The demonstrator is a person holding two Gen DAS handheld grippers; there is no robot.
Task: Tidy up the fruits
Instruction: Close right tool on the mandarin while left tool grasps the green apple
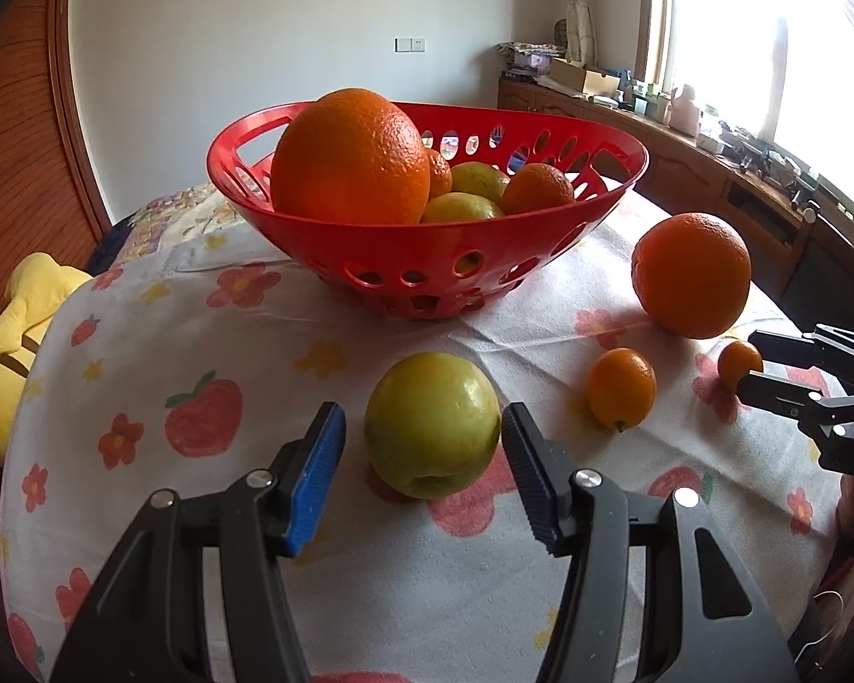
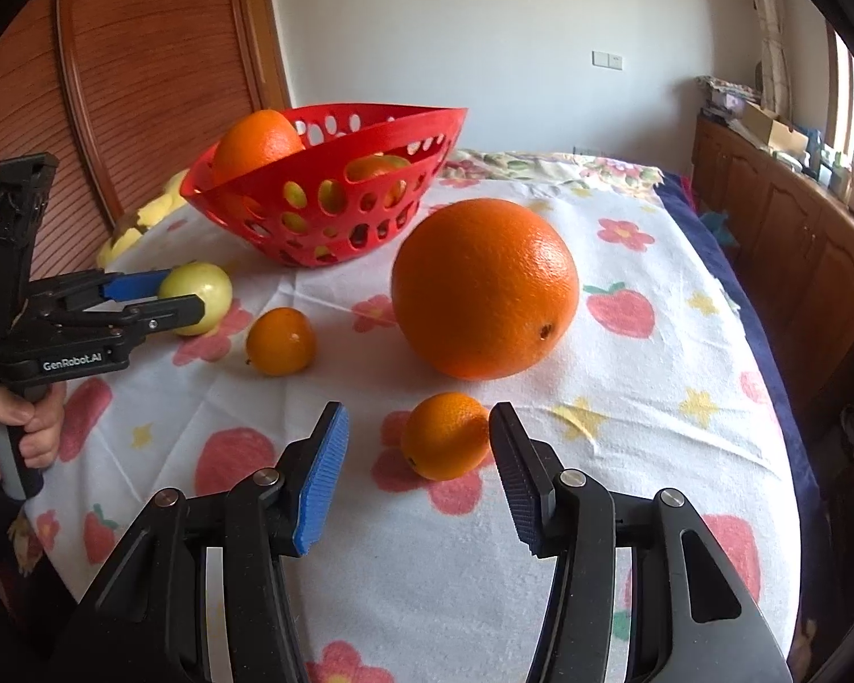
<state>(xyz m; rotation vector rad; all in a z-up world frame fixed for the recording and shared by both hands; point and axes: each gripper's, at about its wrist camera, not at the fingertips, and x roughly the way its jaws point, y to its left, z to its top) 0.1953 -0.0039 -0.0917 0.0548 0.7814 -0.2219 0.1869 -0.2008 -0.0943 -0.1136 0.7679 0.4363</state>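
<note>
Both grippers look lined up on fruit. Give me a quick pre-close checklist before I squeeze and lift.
1. Left gripper open around the green apple: ok.
2. Right gripper open around the small orange: ok, though the fruit sits against the right finger.
3. Apple deep enough between the pads: cannot tell.
4. Neighbours clear: ok, the kumquat and big orange stand apart.
5. Red basket has room: not ok for certain, already well filled.

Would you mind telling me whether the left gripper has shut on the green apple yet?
Open. The left gripper straddles the green apple on the tablecloth, with gaps visible at both pads.
</note>
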